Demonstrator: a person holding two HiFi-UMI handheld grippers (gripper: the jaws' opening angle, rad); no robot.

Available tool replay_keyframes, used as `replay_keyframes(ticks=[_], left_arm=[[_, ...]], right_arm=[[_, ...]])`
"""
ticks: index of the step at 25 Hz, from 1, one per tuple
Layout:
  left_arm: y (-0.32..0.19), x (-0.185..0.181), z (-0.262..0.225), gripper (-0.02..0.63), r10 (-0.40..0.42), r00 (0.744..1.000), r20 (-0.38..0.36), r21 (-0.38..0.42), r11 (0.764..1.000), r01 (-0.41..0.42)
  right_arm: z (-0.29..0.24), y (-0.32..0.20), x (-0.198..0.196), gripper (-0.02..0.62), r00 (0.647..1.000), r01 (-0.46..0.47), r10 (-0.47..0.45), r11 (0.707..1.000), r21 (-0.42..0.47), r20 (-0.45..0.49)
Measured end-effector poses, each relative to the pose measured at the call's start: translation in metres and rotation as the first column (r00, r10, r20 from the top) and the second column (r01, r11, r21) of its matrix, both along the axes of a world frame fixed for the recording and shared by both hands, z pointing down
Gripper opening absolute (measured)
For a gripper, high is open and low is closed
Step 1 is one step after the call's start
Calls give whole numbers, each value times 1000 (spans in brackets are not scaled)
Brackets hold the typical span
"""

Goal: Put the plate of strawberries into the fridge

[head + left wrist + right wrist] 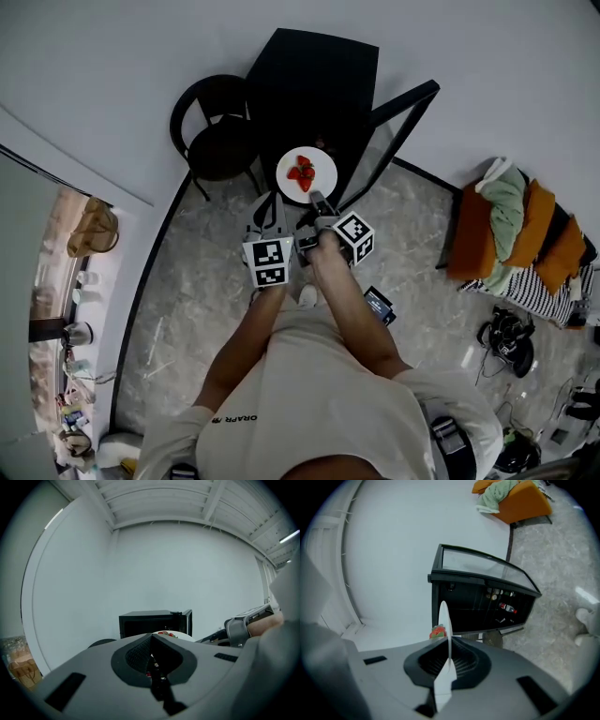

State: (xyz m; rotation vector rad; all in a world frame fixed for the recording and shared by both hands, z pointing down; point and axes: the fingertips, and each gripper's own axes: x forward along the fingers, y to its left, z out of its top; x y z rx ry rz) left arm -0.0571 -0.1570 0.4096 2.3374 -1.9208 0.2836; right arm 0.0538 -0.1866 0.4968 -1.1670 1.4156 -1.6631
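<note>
Upper centre stood fridge (314, 80), door open; chair (214, 131) left of it. Plate (321, 161) w/ strawberries (302, 173) hung before fridge, rim pinched in right gripper (317, 198); left gripper (267, 204) closed, empty. Marble floor (197, 281), white walls.

Person wearing a cream short-sleeved T-shirt (314, 398) with small dark lettering. The left gripper (151, 638) and right gripper (449, 645) are grey with black ribbed pads, each carrying a black-and-white marker cube (269, 262).

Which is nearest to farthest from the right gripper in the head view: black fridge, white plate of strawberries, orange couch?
1. White plate of strawberries, held in the right gripper, just ahead.
2. Black fridge, straight ahead beyond the plate, door open.
3. Orange couch, far off to the right.
</note>
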Motion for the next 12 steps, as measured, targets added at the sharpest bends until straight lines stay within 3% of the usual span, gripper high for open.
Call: replay_keyframes(ticks=[12], left_arm=[[-59, -19, -3, 3, 51, 999, 2, 9, 999, -51]], right_arm=[[17, -53, -11, 18, 998, -55, 54, 998, -27, -11]])
